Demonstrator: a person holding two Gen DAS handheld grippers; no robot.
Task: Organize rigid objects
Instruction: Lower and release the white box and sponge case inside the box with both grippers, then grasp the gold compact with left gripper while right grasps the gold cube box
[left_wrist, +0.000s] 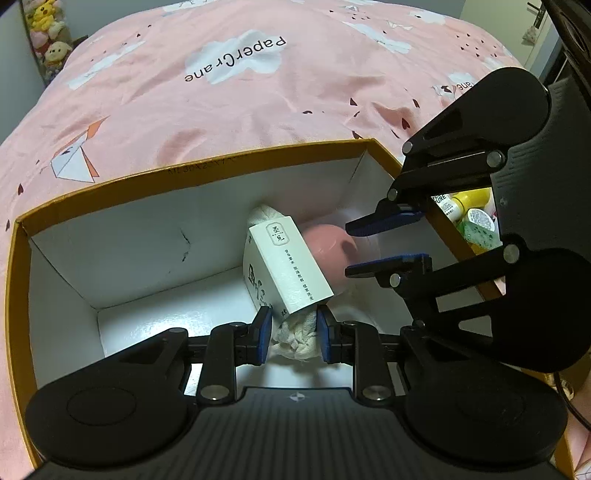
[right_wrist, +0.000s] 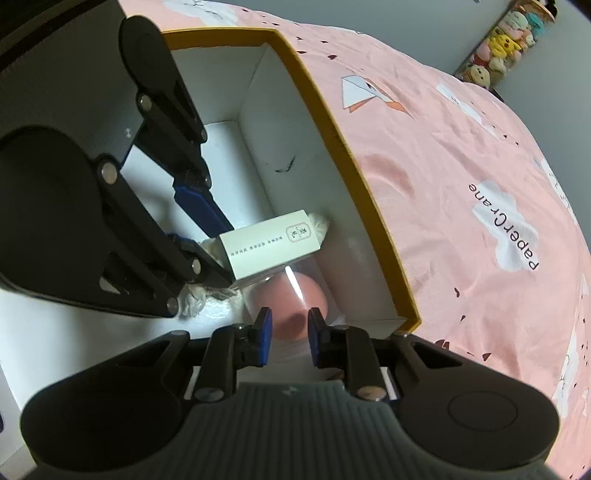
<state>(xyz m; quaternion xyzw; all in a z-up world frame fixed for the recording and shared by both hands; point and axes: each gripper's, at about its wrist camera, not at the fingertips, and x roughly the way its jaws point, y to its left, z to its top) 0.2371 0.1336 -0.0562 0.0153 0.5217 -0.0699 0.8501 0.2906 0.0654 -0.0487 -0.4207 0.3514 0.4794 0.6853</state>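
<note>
An orange-rimmed storage box (left_wrist: 184, 173) with a white inside sits on the bed. In it a white carton (left_wrist: 288, 266) with printed characters leans over a cream knitted bundle (left_wrist: 295, 339). My left gripper (left_wrist: 294, 321) is shut on that bundle, right under the carton's lower end. Beside the carton lies a pink egg (left_wrist: 328, 243) in a clear case. My right gripper (right_wrist: 289, 319) hangs over the pink egg (right_wrist: 288, 299), jaws narrowly apart; whether the pads touch the case I cannot tell. The right wrist view shows the left gripper (right_wrist: 233, 257) at the carton (right_wrist: 269, 243) end.
A pink printed bedspread (left_wrist: 295, 103) surrounds the box. To the right of the box small yellow and green bottles (left_wrist: 469, 214) lie in another container. Plush toys (left_wrist: 48, 33) stand at the far edge of the bed. The box's left half shows bare white floor (left_wrist: 155, 325).
</note>
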